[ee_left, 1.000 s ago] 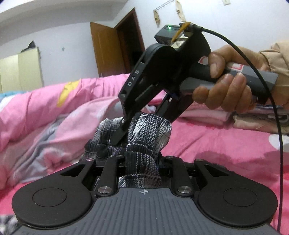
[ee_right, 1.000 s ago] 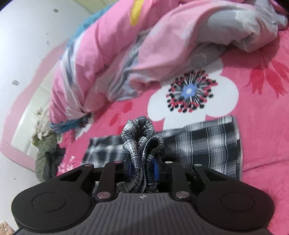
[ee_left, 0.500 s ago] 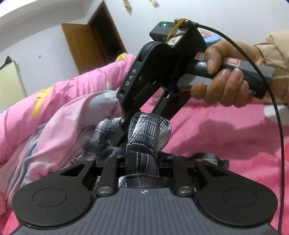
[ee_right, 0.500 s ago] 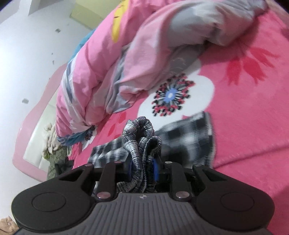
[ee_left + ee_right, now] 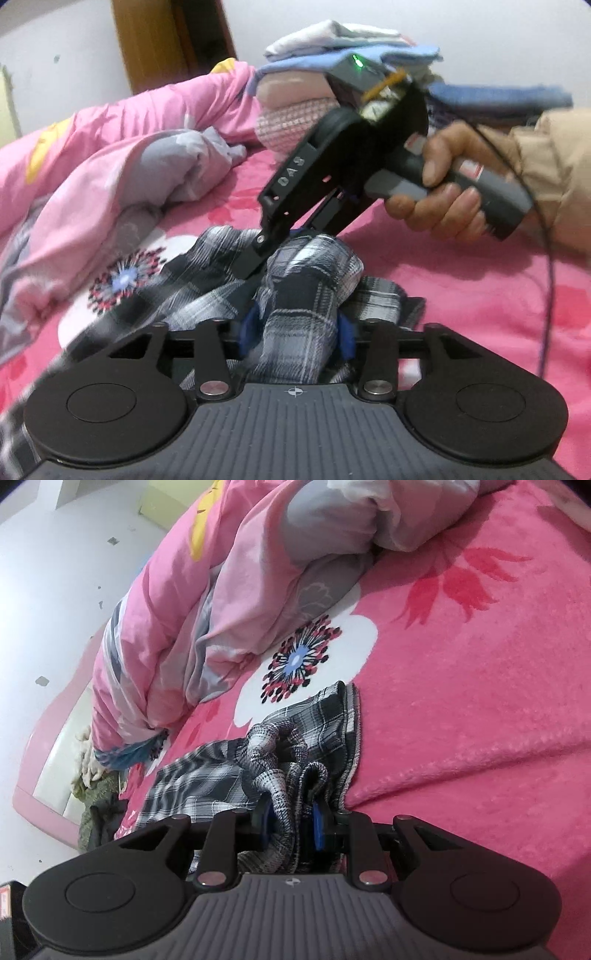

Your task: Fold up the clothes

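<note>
Left gripper (image 5: 295,332), at bottom centre of its frame, pinches a bunched edge of the plaid garment (image 5: 207,273). Right gripper (image 5: 290,821) pinches another bunch just beside it. From both grips the cloth trails toward centre frame onto the pink bedspread (image 5: 461,701), one hem lying flat.

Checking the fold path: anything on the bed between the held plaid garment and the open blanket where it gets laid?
Nothing visible. Both grippers, left and right, clamp the plaid garment; the pink blanket beside it is bare. The bunched quilt lies off to the side.
</note>
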